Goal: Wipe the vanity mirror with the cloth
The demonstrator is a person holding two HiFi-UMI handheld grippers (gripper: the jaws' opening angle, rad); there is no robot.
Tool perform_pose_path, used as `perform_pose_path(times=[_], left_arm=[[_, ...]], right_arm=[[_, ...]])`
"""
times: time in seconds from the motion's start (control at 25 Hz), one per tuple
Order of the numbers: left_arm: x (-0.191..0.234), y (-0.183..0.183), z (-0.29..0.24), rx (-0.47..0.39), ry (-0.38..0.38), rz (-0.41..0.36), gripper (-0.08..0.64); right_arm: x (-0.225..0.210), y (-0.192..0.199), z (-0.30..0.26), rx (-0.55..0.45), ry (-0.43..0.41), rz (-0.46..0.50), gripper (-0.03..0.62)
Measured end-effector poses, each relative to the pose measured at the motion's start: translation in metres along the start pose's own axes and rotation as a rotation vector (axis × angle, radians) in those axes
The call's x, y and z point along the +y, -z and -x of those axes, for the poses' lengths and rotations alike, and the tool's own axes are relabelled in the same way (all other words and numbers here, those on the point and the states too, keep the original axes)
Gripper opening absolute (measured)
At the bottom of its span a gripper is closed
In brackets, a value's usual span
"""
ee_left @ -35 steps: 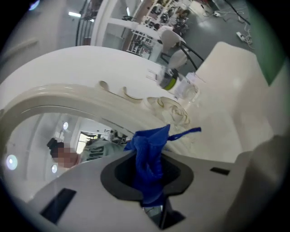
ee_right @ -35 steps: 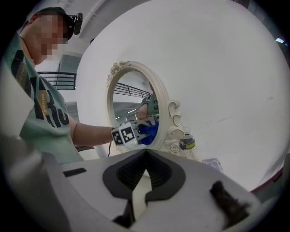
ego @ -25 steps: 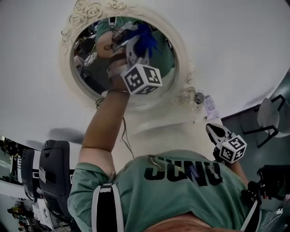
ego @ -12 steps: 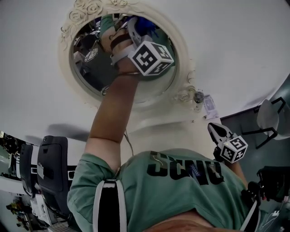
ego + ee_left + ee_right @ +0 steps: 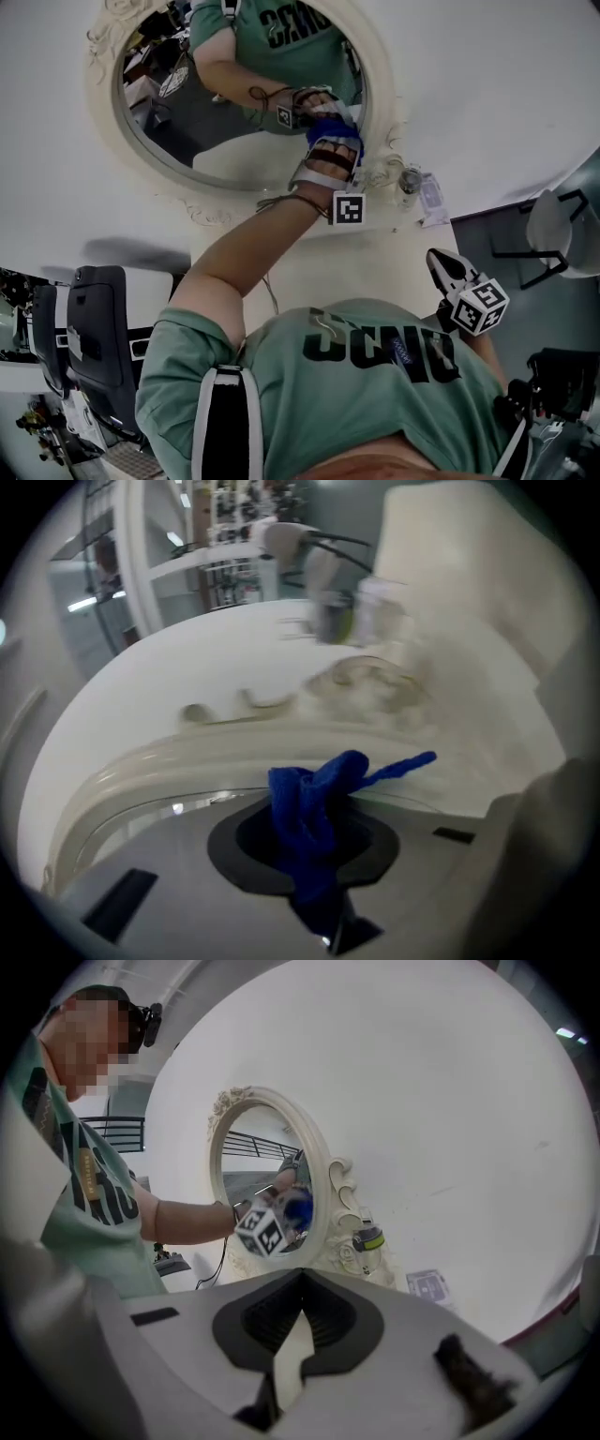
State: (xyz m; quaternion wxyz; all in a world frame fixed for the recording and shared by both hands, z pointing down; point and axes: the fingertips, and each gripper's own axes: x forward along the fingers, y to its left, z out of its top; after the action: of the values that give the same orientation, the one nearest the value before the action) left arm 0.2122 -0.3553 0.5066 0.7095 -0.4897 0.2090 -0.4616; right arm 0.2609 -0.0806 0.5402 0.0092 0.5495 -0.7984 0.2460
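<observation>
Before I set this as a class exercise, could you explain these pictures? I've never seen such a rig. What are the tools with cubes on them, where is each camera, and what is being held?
There is no robot here. A person holds a two-jaw hand tool, called a gripper, in each hand, and the patterned cubes are part of those tools. One picture comes from a camera on the person's head, looking steeply down. The other two come from cameras riding on each tool, looking along its jaws. The left gripper is shut on a blue cloth, which is at the glass of an oval mirror near its frame. The mirror is on a white table. The right gripper is shut and empty, near the person's chest. Beside the frame are a small bottle and a paper card.
</observation>
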Motion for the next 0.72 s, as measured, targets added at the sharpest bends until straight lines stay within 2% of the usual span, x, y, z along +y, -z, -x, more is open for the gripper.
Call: perform_pose_path(times=[0.08,0.16,0.24,0.32,0.4,0.48,0.72], left_arm=[[-0.086,0.005,0.006,0.003,0.141,-0.161,0.066],[-0.151,0.028,0.019,0.015,0.257,-0.299,0.066],[-0.189,0.051,0.031,0.011,0.349,-0.363,0.064],[-0.209,0.066,0.04,0.004,0.438,-0.36,0.064],[-0.216,0.073,0.045,0.013,0.501,-0.325,0.066],[-0.216,0.075,0.048,0.033,0.536,-0.252,0.066],[-0.211,0.084,0.083,0.042,0.57,0.145,0.077]], right_arm=[[0.001,0.003,-0.002,0.008,-0.004,-0.005,0.008],[0.004,0.004,-0.007,0.015,-0.014,-0.006,0.008],[0.009,0.003,-0.015,0.024,-0.031,-0.001,0.008],[0.018,0.0,-0.026,0.03,-0.06,0.012,0.008],[0.029,-0.005,-0.038,0.03,-0.094,0.031,0.008],[0.042,-0.011,-0.048,0.031,-0.126,0.054,0.008],[0.073,-0.033,-0.067,0.033,-0.189,0.139,0.008]])
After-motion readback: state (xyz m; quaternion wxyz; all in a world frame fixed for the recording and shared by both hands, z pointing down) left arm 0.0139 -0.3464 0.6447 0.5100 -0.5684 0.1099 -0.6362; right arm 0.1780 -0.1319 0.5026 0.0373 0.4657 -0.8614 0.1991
